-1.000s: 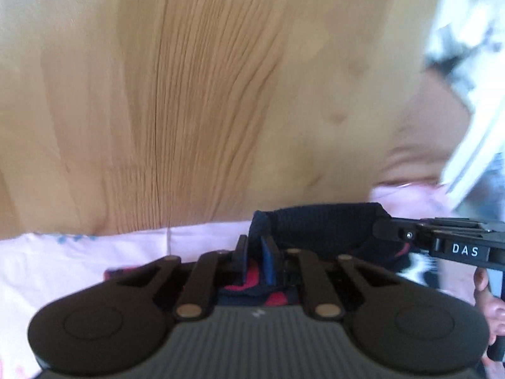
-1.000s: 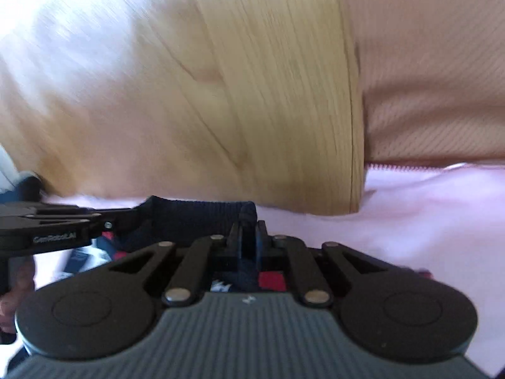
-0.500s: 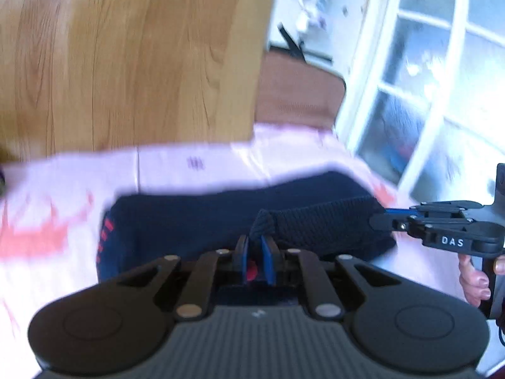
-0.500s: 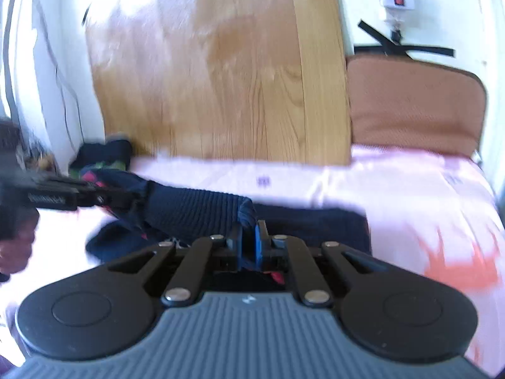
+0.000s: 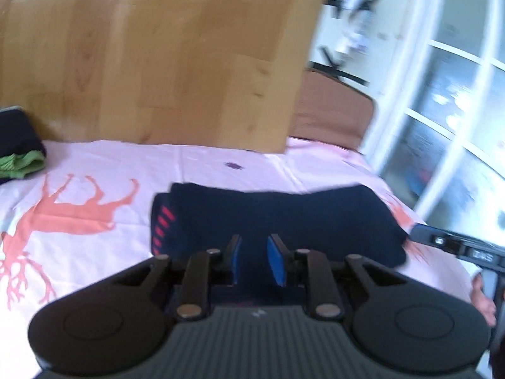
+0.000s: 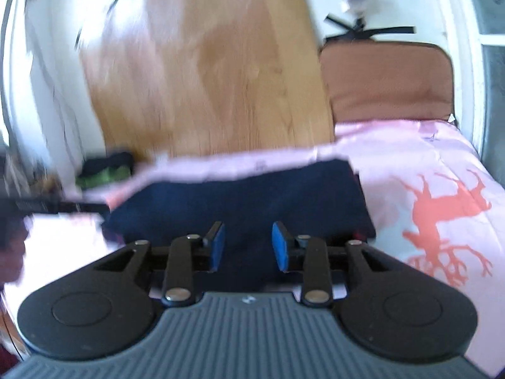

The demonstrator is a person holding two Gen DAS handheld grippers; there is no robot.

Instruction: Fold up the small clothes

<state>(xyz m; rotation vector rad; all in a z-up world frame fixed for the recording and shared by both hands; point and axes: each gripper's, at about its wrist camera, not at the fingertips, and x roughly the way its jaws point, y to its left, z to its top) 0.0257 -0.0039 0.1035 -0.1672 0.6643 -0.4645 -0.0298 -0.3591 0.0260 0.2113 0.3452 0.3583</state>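
Observation:
A dark navy knitted garment (image 5: 271, 218) with red stripes at its left end lies folded flat on the pink sheet (image 5: 202, 167). My left gripper (image 5: 254, 252) hovers at its near edge, jaws opening, blue pads apart, with nothing pinched between them. In the right wrist view the same navy garment (image 6: 240, 202) lies across the middle. My right gripper (image 6: 247, 243) stands over its near edge, jaws opening wider, pads clear of the cloth. The right gripper's tip (image 5: 454, 246) shows at the far right of the left wrist view, with a hand below it.
A wooden board (image 5: 164, 57) stands upright behind the bed, with a brown cushion (image 6: 388, 79) beside it. A folded dark and green pile (image 5: 19, 154) lies at the far left. The sheet bears orange deer prints (image 6: 442, 218). White window frames (image 5: 448, 110) rise on the right.
Both grippers carried the garment's ribbed edge across and were shut on it earlier. Now both have let go, and the navy garment lies folded flat on the sheet.

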